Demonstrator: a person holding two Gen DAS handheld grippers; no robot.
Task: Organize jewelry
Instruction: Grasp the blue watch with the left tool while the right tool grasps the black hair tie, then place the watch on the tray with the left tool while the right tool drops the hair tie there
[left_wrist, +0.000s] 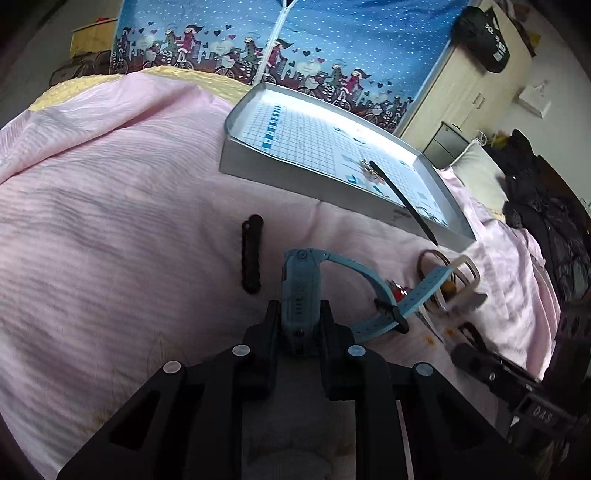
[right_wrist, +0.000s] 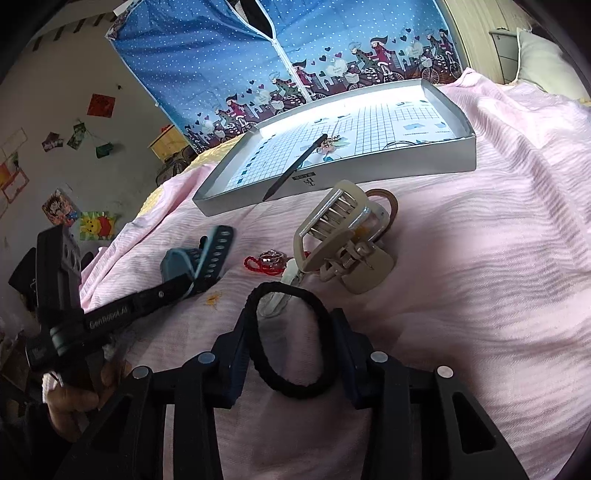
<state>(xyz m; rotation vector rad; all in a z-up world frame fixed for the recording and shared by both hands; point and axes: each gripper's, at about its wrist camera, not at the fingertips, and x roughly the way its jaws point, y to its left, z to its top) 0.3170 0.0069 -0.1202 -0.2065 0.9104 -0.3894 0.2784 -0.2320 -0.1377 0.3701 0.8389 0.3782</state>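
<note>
My left gripper (left_wrist: 299, 308) is shut on the body of a blue watch (left_wrist: 301, 280), whose strap curls off to the right. In the right wrist view my right gripper (right_wrist: 293, 314) is open low over the pink bedspread, with a black hair tie (right_wrist: 291, 343) lying as a loop between its fingers; I cannot tell if they touch it. Just ahead lie a beige claw clip (right_wrist: 343, 236), a red bead string (right_wrist: 255, 264) and a brown hair ring (right_wrist: 391, 203). A shallow grey box (right_wrist: 369, 166) farther back holds a black stick (right_wrist: 295, 166) and a flower piece (right_wrist: 328, 144).
A black hair clip (left_wrist: 251, 254) lies on the bedspread (left_wrist: 110, 221) left of the watch. A blue printed wardrobe cover (left_wrist: 332, 44) stands behind the bed. Dark clothes (left_wrist: 546, 221) are piled at the right. A hand (right_wrist: 74, 398) holds the left gripper's handle.
</note>
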